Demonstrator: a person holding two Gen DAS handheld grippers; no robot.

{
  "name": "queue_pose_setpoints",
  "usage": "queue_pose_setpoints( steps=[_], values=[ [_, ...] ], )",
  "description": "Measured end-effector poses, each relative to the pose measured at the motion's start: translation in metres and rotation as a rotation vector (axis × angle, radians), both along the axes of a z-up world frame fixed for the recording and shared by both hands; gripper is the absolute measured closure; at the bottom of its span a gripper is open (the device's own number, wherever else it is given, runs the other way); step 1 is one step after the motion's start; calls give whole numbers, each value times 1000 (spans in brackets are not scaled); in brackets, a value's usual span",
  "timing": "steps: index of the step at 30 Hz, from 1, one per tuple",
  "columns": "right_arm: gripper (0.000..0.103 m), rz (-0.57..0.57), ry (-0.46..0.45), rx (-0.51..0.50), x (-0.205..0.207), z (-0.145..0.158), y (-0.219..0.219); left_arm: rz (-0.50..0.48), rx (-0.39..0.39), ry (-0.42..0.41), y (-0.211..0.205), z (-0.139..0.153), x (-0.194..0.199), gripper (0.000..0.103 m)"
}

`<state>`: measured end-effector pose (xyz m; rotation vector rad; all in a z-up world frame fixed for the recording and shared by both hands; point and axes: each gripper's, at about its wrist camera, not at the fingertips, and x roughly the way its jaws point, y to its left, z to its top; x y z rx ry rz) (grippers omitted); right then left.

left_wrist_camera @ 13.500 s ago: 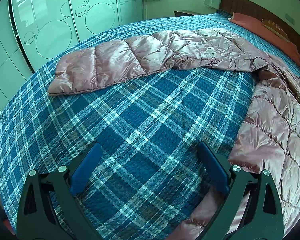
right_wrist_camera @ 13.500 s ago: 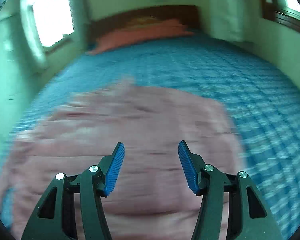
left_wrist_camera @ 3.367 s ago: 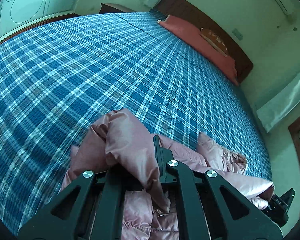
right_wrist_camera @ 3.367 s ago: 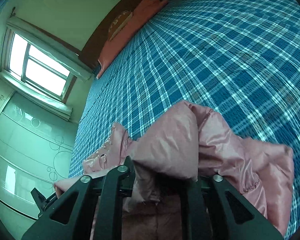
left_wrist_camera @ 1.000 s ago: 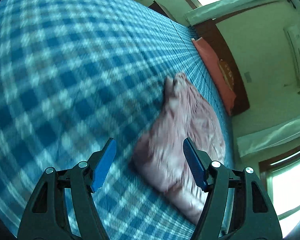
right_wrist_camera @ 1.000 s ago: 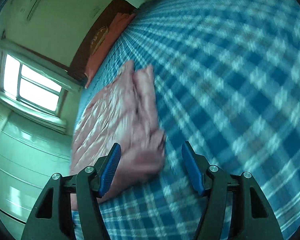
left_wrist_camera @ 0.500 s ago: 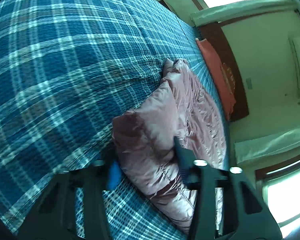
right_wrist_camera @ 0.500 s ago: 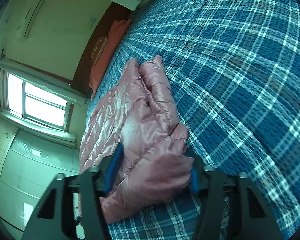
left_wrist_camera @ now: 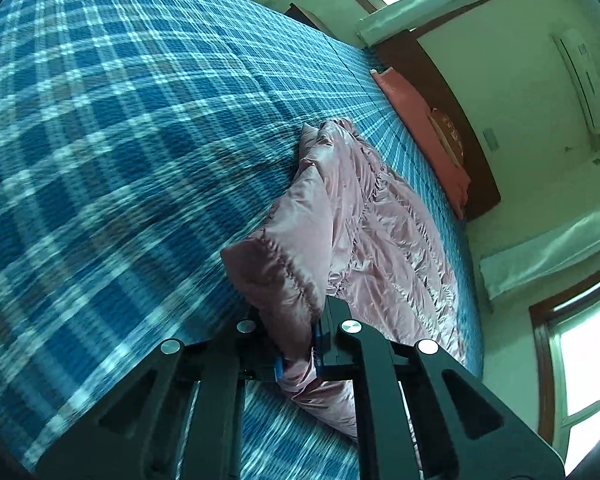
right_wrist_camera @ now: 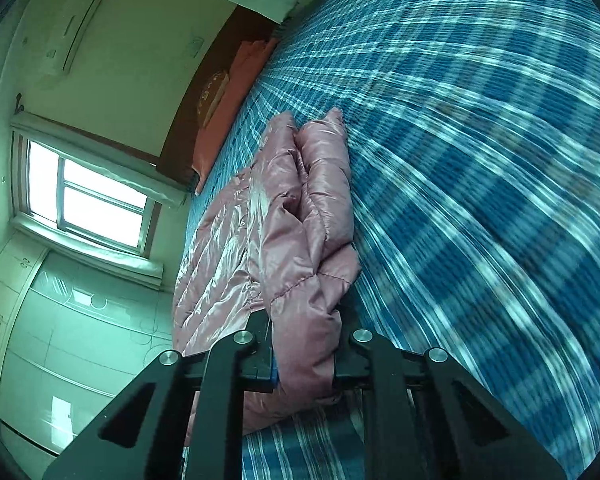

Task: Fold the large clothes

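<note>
A pink quilted puffer jacket (left_wrist_camera: 380,232) lies folded lengthwise in a long strip on the blue plaid bedspread (left_wrist_camera: 100,120). In the left wrist view my left gripper (left_wrist_camera: 296,314) pinches the strip's near corner, its jaws closing tight with the padded fabric bulging up between them. In the right wrist view the same jacket (right_wrist_camera: 300,200) runs away toward the headboard. There my right gripper (right_wrist_camera: 304,320) has its jaws closing on the other near corner, pads pressed into a thick fold. The pads themselves are mostly hidden by fabric.
Plaid bedspread (right_wrist_camera: 480,160) spreads wide beside the jacket on both outer sides. An orange pillow (left_wrist_camera: 432,132) lies against the dark wooden headboard (left_wrist_camera: 472,160) at the far end. A window (right_wrist_camera: 92,200) and pale wardrobe doors (right_wrist_camera: 60,340) stand beyond the bed.
Both grippers went from wide open above the bed to closed on the jacket's near corners. Both hands moved in toward the garment; the bedspread now blurs with motion.
</note>
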<state>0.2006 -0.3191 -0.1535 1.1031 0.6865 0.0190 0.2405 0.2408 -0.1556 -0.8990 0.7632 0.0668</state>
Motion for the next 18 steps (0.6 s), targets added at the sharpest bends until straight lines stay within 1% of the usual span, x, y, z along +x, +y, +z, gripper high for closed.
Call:
queue_pose_setpoints(
  steps=[5,9,13,18],
  values=[
    [87,9,6,-4,-24,3,2,-12,33,17,6,1,-38,93],
    [87,11,10,-3,-43,4,4,-17,59,25,8,0,-60,93],
    [87,16,13,-2,-61,2,4,-18,63,29,12,0,-77,93],
    [87,22,16,2,-73,0,4,-27,64,33,19,-3,-96,93]
  ],
)
